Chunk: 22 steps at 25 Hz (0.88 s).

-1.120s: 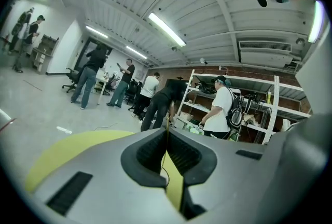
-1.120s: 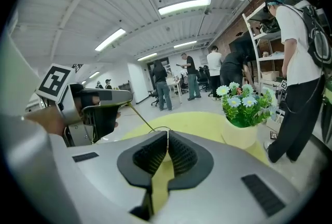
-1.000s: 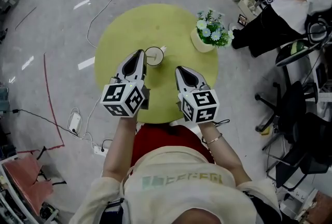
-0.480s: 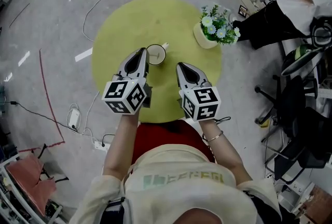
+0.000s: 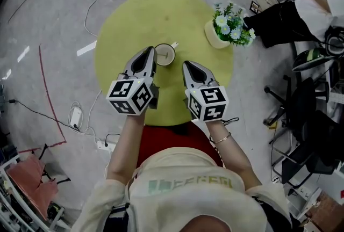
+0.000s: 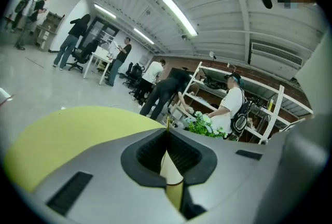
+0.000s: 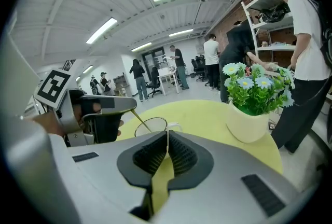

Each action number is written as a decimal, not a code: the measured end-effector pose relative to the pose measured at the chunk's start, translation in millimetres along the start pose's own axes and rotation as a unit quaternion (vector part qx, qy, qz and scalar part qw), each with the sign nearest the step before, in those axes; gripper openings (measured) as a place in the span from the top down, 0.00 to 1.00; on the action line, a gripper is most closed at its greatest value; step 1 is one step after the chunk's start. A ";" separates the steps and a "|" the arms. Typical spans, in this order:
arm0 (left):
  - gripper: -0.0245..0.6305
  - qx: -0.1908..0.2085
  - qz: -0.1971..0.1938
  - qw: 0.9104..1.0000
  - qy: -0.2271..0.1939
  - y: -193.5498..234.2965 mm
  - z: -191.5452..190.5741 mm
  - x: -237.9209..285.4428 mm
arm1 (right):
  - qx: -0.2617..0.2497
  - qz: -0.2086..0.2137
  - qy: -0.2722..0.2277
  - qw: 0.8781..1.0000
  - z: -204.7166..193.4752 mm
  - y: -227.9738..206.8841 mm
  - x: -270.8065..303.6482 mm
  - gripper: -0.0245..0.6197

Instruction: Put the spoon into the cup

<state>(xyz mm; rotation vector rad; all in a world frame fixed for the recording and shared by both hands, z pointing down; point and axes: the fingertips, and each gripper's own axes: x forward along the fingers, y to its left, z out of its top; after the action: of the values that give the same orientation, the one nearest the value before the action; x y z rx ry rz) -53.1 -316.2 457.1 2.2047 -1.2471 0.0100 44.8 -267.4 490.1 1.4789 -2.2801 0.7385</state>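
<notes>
A white cup (image 5: 164, 55) stands near the middle of the round yellow-green table (image 5: 134, 19). My left gripper (image 5: 150, 53) is at the cup's left rim, shut on a thin gold spoon (image 7: 141, 121). In the right gripper view the spoon slants down from the left gripper (image 7: 127, 106) into the cup (image 7: 158, 126). In the left gripper view only the spoon's thin end (image 6: 167, 122) shows above the closed left gripper (image 6: 167, 134); the cup is hidden. My right gripper (image 5: 188, 66) hovers just right of and nearer than the cup, shut and holding nothing, as its own view of the right gripper (image 7: 167, 135) confirms.
A cream pot of blue and white flowers (image 5: 227, 29) stands at the table's right edge, close to my right gripper's side (image 7: 251, 111). A person in dark trousers (image 5: 279, 16) is beside it. Office chairs (image 5: 306, 118) are at the right; cables and a power strip (image 5: 76, 117) lie on the floor at the left.
The head view has tilted, so the table sits lower and more centred. The left gripper's tip has edged slightly nearer the cup's rim; the right gripper keeps its place.
</notes>
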 end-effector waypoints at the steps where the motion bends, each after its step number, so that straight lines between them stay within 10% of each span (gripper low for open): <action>1: 0.93 -0.005 0.000 1.000 0.001 1.8 -1.1 0.8 | 0.000 0.000 0.002 1.000 -0.8 0.3 1.6 0.90; 22: 0.92 -0.015 0.001 1.000 0.019 22.6 -11.6 7.1 | 0.008 -0.010 0.028 1.000 -14.2 0.7 15.3 0.90</action>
<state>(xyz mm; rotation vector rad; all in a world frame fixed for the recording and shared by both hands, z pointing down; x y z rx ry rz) -63.6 -324.5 479.8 2.1684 -1.2207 0.0324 37.7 -270.3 509.6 1.4679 -2.2192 0.7830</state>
